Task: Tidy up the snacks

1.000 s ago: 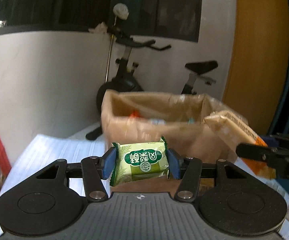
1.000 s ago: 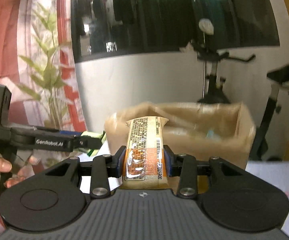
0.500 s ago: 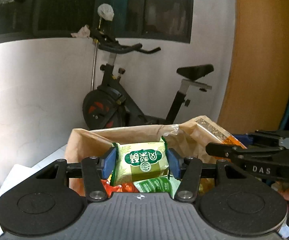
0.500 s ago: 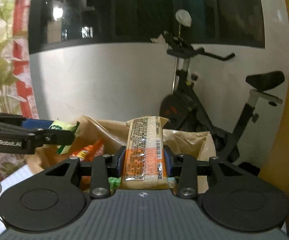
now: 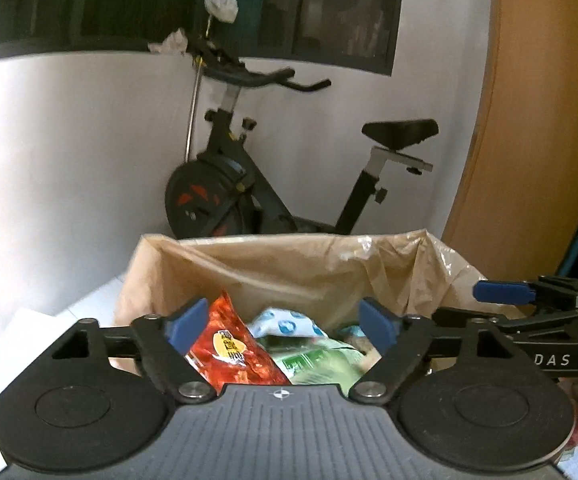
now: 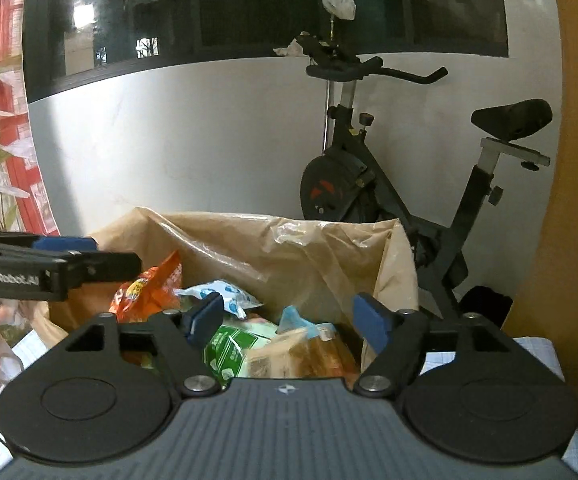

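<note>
Hovering wide open and empty at frame centre, the left gripper [image 5: 281, 322] and right gripper [image 6: 287, 318] risked snagging the bag [image 5: 289, 264] holding the snacks [image 6: 229, 344] below.

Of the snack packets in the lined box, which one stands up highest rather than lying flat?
The orange-red packet at the left of the lined box: it props upright above the white-and-blue packet and green packet.
</note>
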{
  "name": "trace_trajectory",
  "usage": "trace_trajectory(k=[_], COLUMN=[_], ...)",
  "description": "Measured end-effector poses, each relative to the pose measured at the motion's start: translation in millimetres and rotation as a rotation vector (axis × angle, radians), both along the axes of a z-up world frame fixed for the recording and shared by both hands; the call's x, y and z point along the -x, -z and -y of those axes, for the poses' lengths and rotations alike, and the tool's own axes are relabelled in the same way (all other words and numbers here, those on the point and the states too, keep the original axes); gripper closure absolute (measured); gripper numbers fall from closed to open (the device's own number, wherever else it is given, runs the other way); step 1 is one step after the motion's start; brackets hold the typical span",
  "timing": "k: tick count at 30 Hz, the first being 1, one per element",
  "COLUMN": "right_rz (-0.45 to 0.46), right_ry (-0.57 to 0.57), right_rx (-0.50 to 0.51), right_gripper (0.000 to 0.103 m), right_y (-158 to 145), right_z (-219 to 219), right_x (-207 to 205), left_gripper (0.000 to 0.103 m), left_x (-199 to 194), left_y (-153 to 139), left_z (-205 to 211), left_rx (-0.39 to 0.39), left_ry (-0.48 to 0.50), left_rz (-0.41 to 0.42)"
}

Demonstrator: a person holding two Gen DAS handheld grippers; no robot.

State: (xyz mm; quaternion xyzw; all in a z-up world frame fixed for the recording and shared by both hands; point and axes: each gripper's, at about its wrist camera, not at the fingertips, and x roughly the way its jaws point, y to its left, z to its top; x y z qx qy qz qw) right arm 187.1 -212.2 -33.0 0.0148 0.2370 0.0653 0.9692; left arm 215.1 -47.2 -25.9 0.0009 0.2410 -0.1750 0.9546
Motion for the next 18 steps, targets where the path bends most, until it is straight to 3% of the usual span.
trace_trajectory(k=[3,7,18], right_rz=[0.011,0.039,0.123], right_ry=[0.003,0.006,0.060], right_rx=[0.007,-0.002,-0.023], right_gripper=[0.015,0.007,0.000], right_y=[-9.6,-25.5,-64.8], right_z=[-2.5,-6.4,-20.7], right_x=[9.9,24.2,80.1], left_gripper=[0.010,0.009,0.007], left_x=[13.4,26.1,85.6], left_y=[-13.0,-29.8,-64.4], left_z=[-2.2,-3.7,-18.5], left_rx=[-0.030,-0.072,-0.075], left_ry=[-0.005,-0.017,-0.060], left_rz=[0.034,0.064,0.122])
